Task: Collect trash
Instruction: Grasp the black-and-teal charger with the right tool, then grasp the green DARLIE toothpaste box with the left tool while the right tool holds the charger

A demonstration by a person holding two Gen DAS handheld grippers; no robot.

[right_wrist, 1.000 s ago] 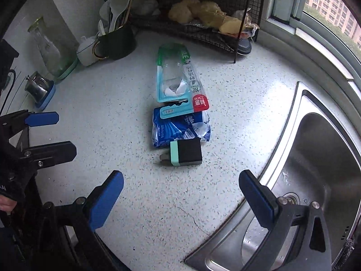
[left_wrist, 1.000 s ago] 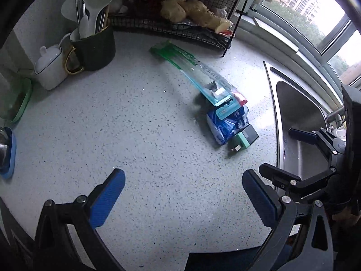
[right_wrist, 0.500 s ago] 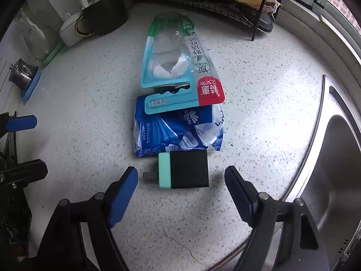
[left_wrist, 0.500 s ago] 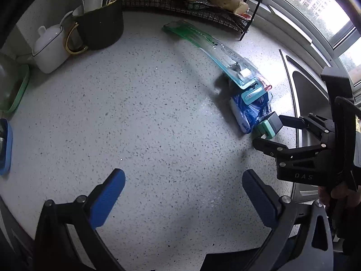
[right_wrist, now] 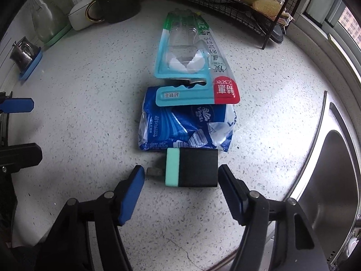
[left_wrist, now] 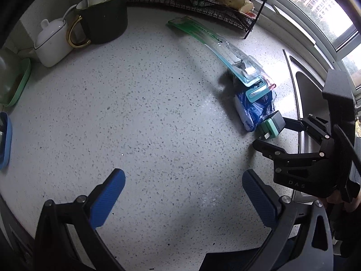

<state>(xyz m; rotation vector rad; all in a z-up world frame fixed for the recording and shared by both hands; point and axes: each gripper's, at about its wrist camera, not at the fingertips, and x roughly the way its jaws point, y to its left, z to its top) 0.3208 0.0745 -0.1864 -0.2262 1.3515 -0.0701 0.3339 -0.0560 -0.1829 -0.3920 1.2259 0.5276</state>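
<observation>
Surface [right_wrist: 90,113]: we find a pale speckled counter carrying every item, seen from both wrist views.
Sink [right_wrist: 334,180]: we note a steel basin set into the surface at 3 o'clock in the right wrist view.
Wire rack [right_wrist: 237,20]: black, at 12 to 1 o'clock along the back edge; it holds pale, lumpy produce.
Dark mug [left_wrist: 106,20]: at 11 o'clock in the left wrist view, gold handle, utensils standing in it; a white lidded pot [left_wrist: 53,43] sits just beside it.
Toothbrush pack [right_wrist: 191,67]: we see a long teal and clear blister pack lying flat at 12 o'clock from the right gripper, its red-cornered end overlapping the tissue pack.
Tissue pack [right_wrist: 187,128]: blue, crumpled, between the toothbrush pack and the charger, touching both.
Charger [right_wrist: 191,167]: a black block with a mint-green end and metal prongs pointing to 9 o'clock; it lies on the surface just ahead of the right gripper's fingertips.
Right gripper [right_wrist: 180,174]: half open, its jaws just closing in; the blue pads flank the charger's two ends, and we see a gap at each side, so no grip.
Left gripper [left_wrist: 183,180]: spread wide over bare surface, nothing between the pads, well apart from the trash at its 2 o'clock.
</observation>
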